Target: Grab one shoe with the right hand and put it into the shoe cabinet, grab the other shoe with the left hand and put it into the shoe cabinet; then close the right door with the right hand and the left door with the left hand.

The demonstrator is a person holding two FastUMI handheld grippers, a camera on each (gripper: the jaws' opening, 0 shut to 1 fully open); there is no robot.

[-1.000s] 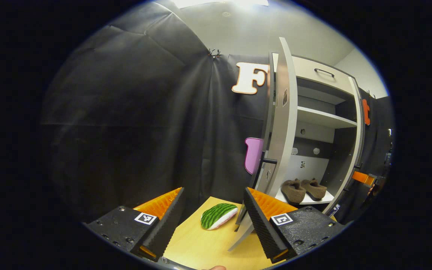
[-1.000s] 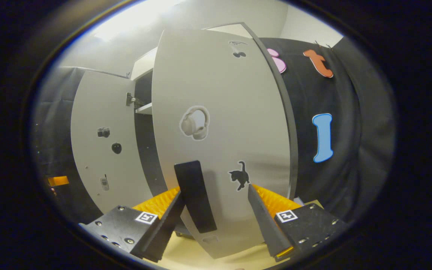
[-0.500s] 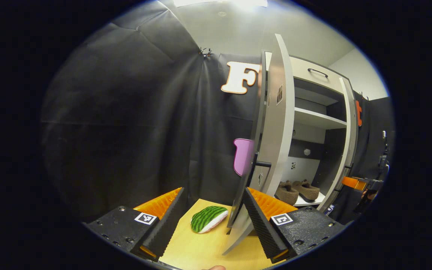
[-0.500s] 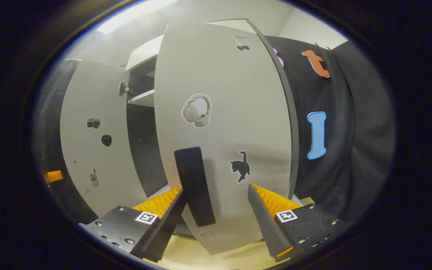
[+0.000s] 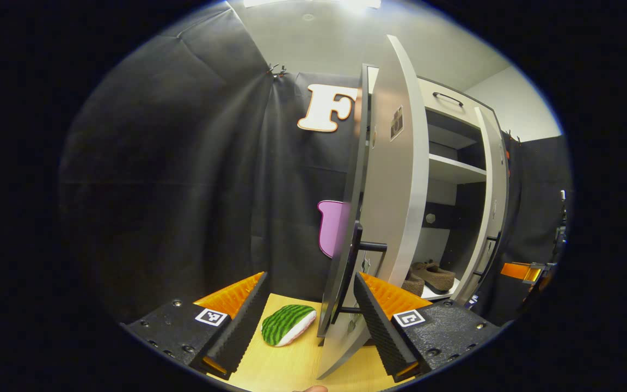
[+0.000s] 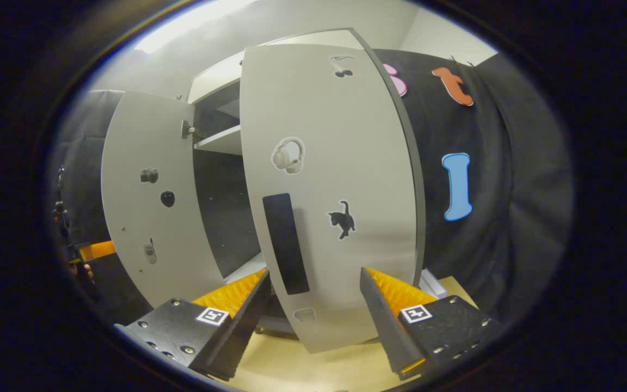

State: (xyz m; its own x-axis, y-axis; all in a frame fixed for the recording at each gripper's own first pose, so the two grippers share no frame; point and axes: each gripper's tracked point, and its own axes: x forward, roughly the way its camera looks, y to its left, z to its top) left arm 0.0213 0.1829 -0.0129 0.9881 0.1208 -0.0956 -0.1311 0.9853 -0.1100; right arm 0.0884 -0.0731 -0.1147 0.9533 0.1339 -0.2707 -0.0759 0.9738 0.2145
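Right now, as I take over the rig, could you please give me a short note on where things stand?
Left claw: open, holding nothing, its fingers astride the edge of the left door.
Right claw: open, holding nothing, in front of the right door, near its handle.
Both shoes are on the cabinet's bottom shelf: that part is done.
Left to do: both doors are ajar; shut the right one, then the left.

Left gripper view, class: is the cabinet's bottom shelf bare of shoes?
No, a pair of brown shoes sits on the cabinet's bottom shelf, behind the open door.
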